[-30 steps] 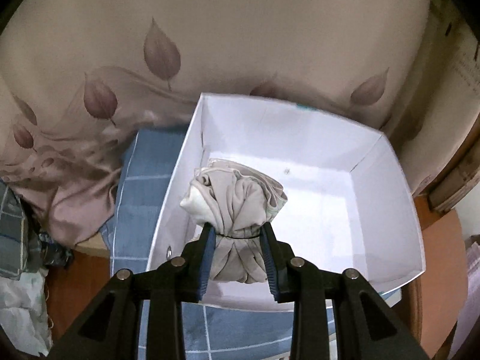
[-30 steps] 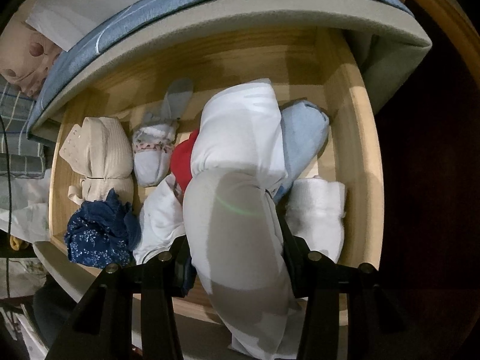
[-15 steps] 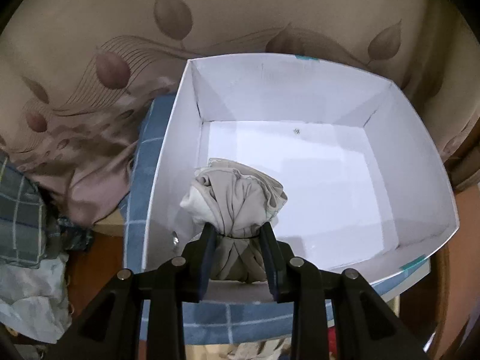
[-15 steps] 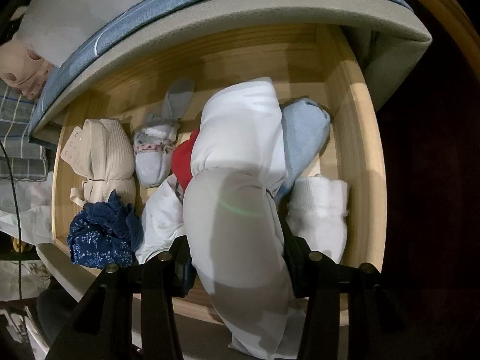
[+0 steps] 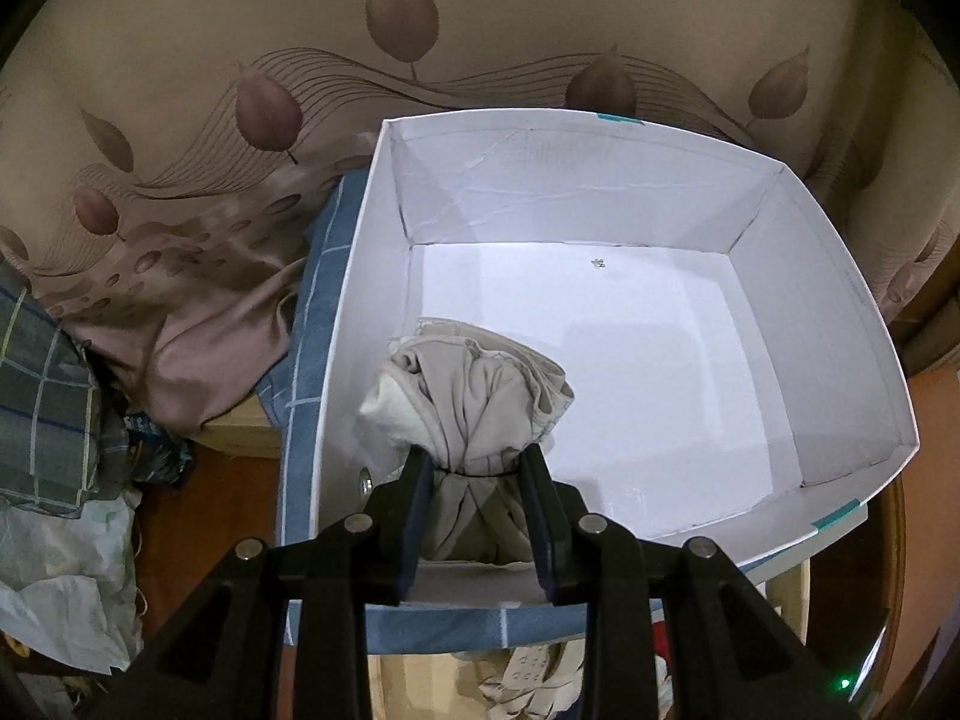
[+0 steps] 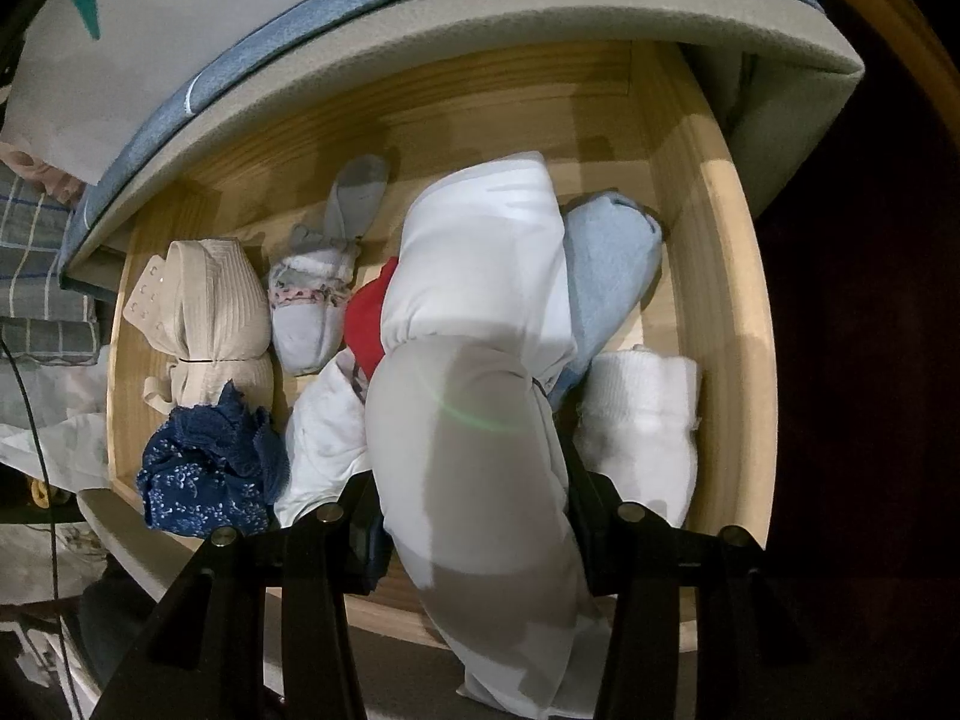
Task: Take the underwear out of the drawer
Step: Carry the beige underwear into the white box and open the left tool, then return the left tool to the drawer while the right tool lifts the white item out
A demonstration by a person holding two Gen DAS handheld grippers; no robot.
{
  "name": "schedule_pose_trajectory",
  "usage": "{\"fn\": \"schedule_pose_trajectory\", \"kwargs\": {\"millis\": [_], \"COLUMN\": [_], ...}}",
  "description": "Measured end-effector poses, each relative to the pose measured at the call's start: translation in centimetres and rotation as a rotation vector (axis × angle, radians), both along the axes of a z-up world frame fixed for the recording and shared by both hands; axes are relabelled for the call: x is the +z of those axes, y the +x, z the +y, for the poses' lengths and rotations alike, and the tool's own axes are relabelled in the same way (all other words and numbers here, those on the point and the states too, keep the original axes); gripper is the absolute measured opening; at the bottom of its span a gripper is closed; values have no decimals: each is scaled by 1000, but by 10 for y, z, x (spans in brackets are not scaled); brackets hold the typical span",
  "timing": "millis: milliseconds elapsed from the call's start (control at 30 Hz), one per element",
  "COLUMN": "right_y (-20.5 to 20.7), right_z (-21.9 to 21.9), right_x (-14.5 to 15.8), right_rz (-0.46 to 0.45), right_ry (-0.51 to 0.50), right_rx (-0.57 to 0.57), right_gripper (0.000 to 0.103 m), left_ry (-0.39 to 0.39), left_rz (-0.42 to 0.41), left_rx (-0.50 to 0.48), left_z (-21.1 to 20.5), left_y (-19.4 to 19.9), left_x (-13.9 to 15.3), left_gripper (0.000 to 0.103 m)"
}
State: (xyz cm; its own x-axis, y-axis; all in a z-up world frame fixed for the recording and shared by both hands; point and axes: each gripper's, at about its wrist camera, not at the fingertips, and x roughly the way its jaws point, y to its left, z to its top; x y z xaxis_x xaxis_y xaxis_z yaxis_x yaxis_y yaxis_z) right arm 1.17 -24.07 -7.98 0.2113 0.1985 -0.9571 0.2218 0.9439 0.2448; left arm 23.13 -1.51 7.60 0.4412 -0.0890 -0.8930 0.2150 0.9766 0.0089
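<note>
White roll [image 6: 480,420] hides right gripper [image 6: 474,516] tips, clamped; left gripper [image 5: 477,480] pinches beige bundle [image 5: 468,402].

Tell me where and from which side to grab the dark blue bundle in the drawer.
Grip the dark blue bundle across its bunched upper folds, coming straight down from above. It lies crumpled in the drawer's near left corner, against the beige roll and a white piece, so the sides look crowded while the top is free. Both grippers are busy now.
</note>
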Motion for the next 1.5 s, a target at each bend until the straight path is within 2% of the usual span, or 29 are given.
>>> {"fn": "schedule_pose_trajectory", "kwargs": {"millis": [500,700,800,900,967,1167,1300,1400,1500], "right_y": [1,1,1,1,1,-1,-3,-6,-8], "right_z": [2,1,2,2,3,6,5,5,2], "right_x": [0,-1,-1,-1,-1,4,11,16,19], "right_rz": [4,5,5,3,1,-25,-55,-78,-98], "right_ry": [3,7,7,5,-1,-18,-14,-11,1], "right_rx": [-7,-6,-6,-5,-5,-11,-17,-27,-32], "right_gripper": [44,44,44,44,44,44,44,44,44], "left_ry": [18,104,70,17,-13,-56,-30,16,43], "left_rz": [-5,-77,-80,-85,-86,-134,-190,-206,-160], "left_rx": [36,39,52,63,65,67,60,59,74], "left_z": [2,-4,1,8,12,29,42,51,58], "left_y": [-8,-12,-11,-13,-16,-48,-78,-102,-122], "left_x": [3,9,17,29,37,70,80,71,47], "left_gripper": [31,32,33,43,43,44,54,56,56]}}
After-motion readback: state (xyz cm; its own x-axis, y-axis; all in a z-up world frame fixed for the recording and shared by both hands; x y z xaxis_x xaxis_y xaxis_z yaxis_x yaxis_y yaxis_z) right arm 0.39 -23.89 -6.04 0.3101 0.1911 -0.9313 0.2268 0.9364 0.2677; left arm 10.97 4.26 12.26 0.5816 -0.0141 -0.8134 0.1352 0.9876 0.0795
